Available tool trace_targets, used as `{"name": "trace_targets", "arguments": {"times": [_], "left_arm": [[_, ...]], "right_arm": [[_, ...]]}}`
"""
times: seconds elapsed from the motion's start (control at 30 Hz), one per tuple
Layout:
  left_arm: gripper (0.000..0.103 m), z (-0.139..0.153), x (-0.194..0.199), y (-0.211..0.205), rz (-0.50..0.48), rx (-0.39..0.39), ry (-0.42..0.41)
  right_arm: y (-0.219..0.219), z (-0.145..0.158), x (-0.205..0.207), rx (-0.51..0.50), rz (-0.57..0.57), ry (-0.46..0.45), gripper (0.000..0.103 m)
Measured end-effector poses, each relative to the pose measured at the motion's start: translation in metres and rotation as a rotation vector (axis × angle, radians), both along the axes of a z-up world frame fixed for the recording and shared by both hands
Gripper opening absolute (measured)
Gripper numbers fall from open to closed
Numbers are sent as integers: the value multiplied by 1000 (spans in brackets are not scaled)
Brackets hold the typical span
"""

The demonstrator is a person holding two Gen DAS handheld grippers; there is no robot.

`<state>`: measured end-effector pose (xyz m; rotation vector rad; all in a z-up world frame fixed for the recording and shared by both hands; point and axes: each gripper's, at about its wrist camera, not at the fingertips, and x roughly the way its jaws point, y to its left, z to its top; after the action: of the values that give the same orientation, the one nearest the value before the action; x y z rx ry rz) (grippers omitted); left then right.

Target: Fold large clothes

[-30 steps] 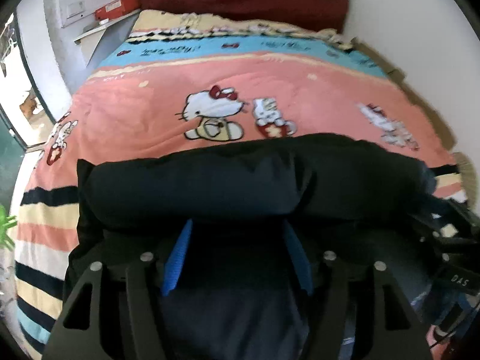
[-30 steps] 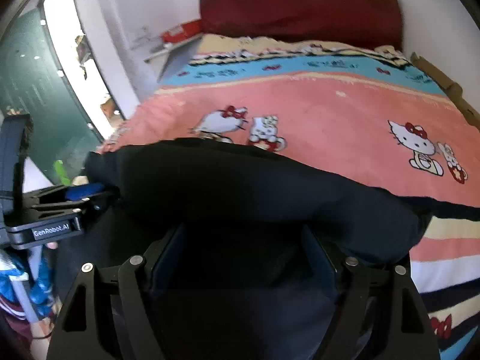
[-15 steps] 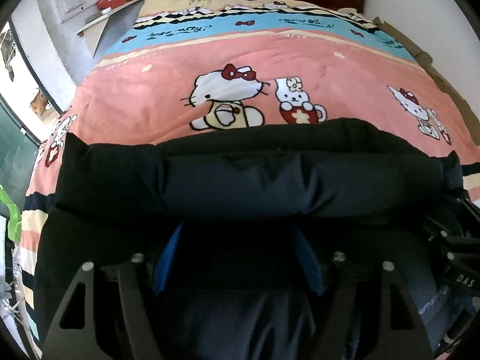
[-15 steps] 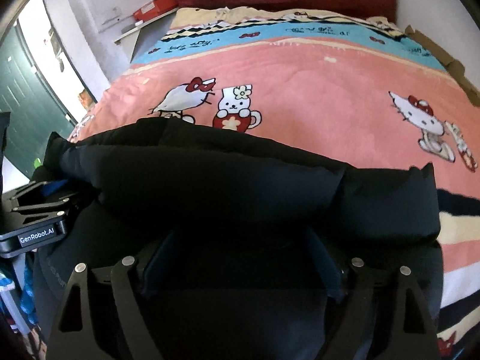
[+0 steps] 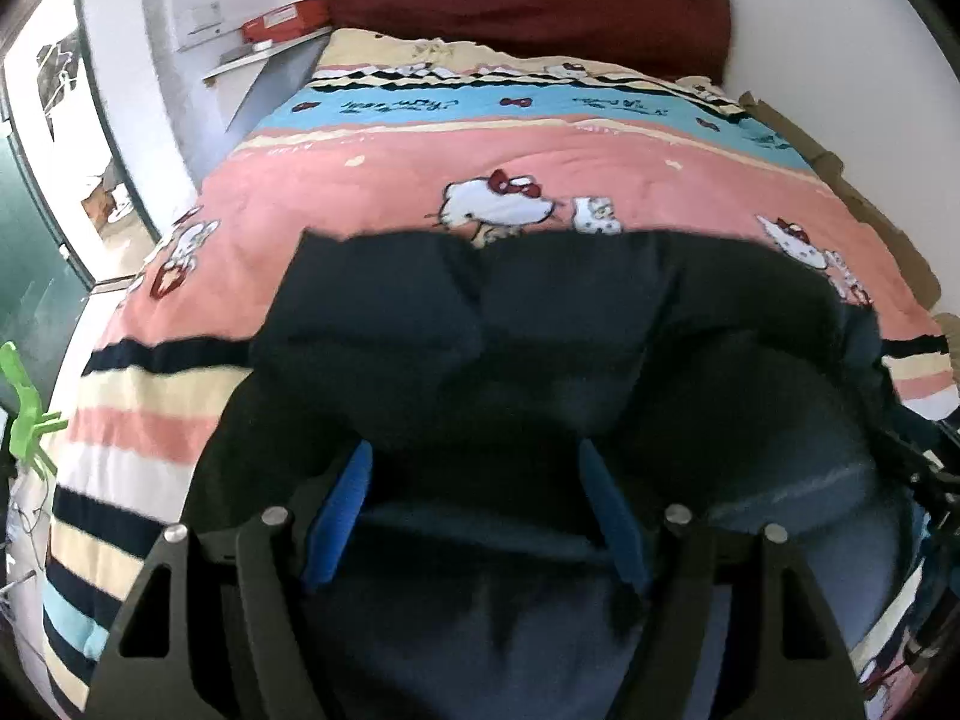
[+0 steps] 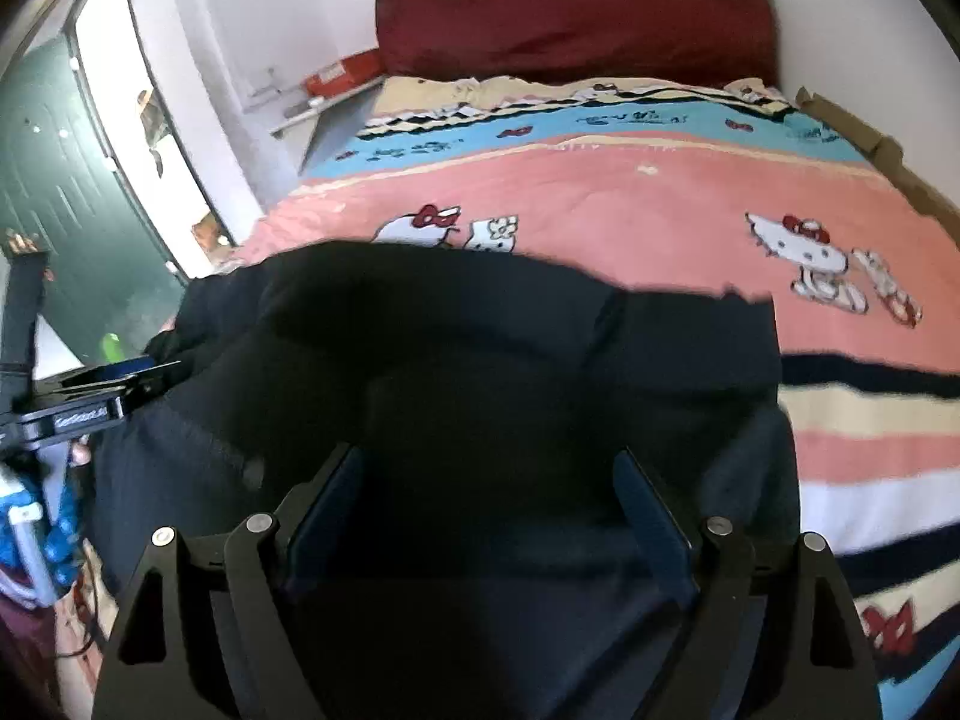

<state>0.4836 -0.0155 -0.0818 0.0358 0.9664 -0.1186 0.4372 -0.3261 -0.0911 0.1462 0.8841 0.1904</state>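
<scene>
A dark navy padded jacket [image 5: 570, 330] lies folded across the near end of the bed, its far edge reaching the cartoon cat print. My left gripper [image 5: 474, 456] points down at it with its blue pads [image 5: 339, 510] wide apart. Jacket fabric bulges between and over the fingertips, and the pads do not squeeze it. My right gripper [image 6: 486, 459] stands the same way over the jacket [image 6: 480, 330], jaws wide, fabric loose between them. The left gripper [image 6: 90, 396] shows at the right wrist view's left edge, beside the jacket's left end.
The bed carries a pink, blue and striped cover [image 5: 540, 168] below a dark red headboard [image 5: 528, 6]. A shelf with a red box [image 5: 282, 21] hangs on the left wall. A green hanger [image 5: 24, 414] and a doorway [image 6: 54, 210] are left; cardboard [image 5: 840, 180] lines the right side.
Both grippers swung forward over the bed, then drew back. The jacket's rolled fold has dropped flatter, its far edge further up the cover. Both pairs of jaws stand slightly wider.
</scene>
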Motion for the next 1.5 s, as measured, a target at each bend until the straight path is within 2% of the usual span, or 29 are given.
{"name": "trace_targets", "arguments": {"times": [0.17, 0.27, 0.4, 0.47, 0.6, 0.7, 0.83, 1.0, 1.5], "left_arm": [[71, -15, -13, 12, 2, -22, -34], [71, -16, -21, 14, 8, -13, -56], [71, -5, -39, 9, 24, 55, -126], [71, 0, -49, 9, 26, 65, -158], [71, 4, -59, 14, 38, 46, -188], [71, -2, -60, 14, 31, 59, -193], [71, -11, -63, 17, 28, 49, -203], [71, -18, -65, 16, 21, 49, -222], [71, -25, -68, 16, 14, 50, -224]], "right_arm": [[-23, -32, -14, -32, -54, 38, 85], [-41, -44, -18, 4, -98, 58, 85], [-43, -35, -25, -46, -143, 70, 85], [-36, -24, -30, -65, -148, 45, 84], [-15, -2, -47, -19, -107, -43, 84], [6, 5, -53, 17, -70, -84, 84], [20, -4, -46, 15, -47, -80, 84], [5, -29, -46, 100, -89, -48, 89], [-32, -41, -54, 75, -187, -27, 89]]}}
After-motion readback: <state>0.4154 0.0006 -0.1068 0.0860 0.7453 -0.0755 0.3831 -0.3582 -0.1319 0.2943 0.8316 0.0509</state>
